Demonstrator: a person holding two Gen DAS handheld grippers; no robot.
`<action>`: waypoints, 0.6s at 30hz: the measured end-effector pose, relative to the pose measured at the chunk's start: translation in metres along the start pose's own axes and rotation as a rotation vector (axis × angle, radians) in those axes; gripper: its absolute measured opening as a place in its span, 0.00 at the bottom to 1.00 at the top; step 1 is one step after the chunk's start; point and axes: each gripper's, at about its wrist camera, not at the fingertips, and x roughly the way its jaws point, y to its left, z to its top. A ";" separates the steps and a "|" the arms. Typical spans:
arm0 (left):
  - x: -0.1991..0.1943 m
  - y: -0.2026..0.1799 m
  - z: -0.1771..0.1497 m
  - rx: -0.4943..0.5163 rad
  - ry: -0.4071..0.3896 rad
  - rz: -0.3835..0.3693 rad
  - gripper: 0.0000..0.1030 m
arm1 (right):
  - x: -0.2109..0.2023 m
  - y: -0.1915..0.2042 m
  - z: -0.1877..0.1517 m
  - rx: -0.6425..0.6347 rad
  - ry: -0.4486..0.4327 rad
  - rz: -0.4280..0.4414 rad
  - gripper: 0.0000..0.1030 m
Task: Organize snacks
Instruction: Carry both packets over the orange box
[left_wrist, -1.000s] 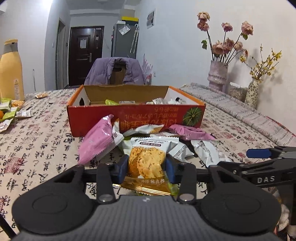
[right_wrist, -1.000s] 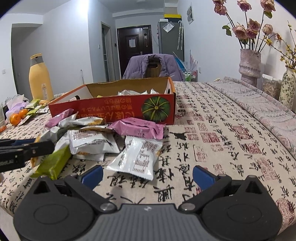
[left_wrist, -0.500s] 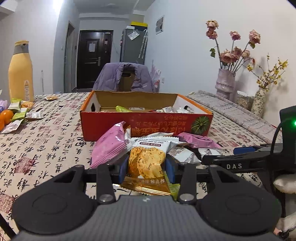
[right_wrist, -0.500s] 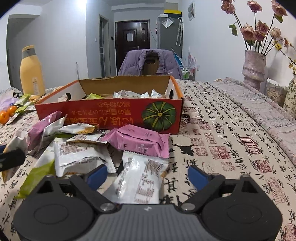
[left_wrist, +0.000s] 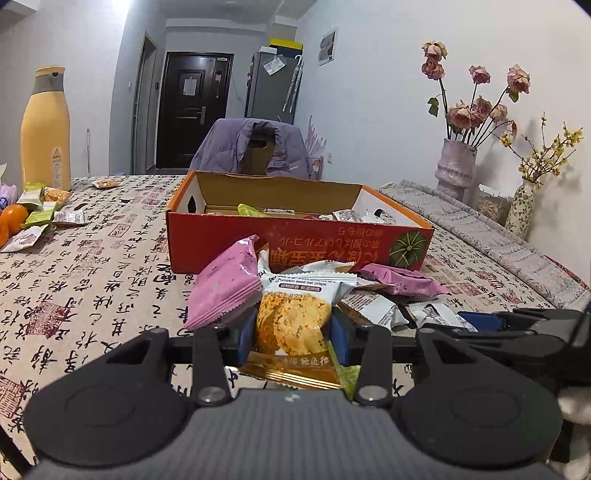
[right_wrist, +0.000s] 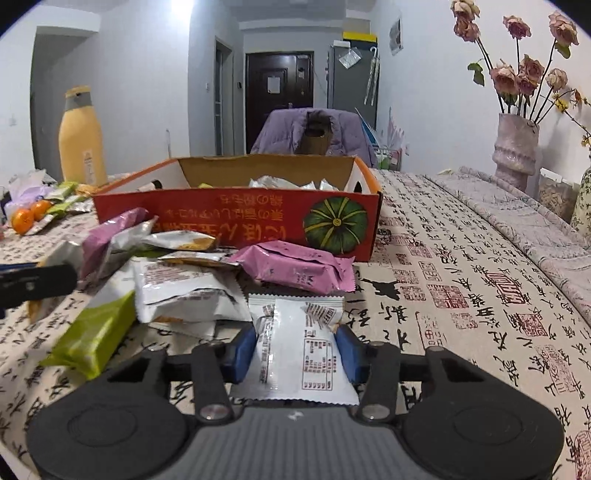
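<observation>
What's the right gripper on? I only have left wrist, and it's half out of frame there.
Observer: The right gripper is shut on a white packet, with a pad against each side.
Operator: Which face is up?
Observer: The side with the red-printed table on it.
Operator: Anything behind it?
Observer: A pink packet lies just beyond it, in front of the orange box. I cannot tell whether the two packets touch.
</observation>
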 end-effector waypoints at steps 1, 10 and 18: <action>0.000 0.000 0.001 -0.001 -0.002 -0.001 0.41 | -0.003 0.000 0.000 0.001 -0.005 0.009 0.45; -0.002 0.000 0.018 0.008 -0.034 -0.013 0.41 | -0.025 -0.004 0.018 0.013 -0.100 0.032 0.45; 0.008 -0.004 0.049 0.023 -0.074 -0.004 0.41 | -0.018 -0.008 0.053 0.005 -0.152 0.036 0.45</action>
